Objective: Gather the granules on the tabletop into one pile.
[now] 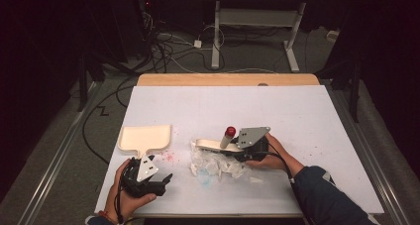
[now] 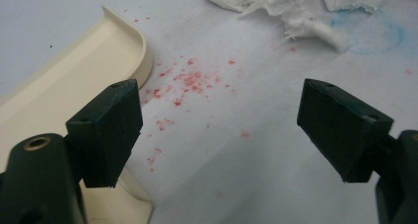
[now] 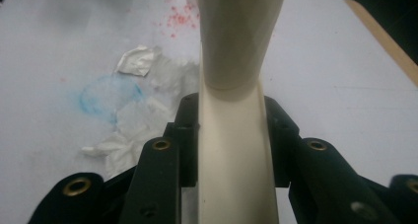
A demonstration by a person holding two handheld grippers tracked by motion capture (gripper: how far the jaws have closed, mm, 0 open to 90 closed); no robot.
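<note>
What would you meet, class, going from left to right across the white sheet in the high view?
Cream dustpan → left gripper → red crumbs → torn white paper scraps → cream brush with a red-tipped handle → right gripper

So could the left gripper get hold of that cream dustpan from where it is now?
Probably yes. The left gripper has its jaws open and holding nothing, and the dustpan lies right beside it, its handle next to one jaw, with nothing between.

White table (image 1: pixel 317 136) — dustpan (image 1: pixel 145 137), torn tissue (image 1: pixel 215 164), red crumbs (image 1: pixel 170 157).
</note>
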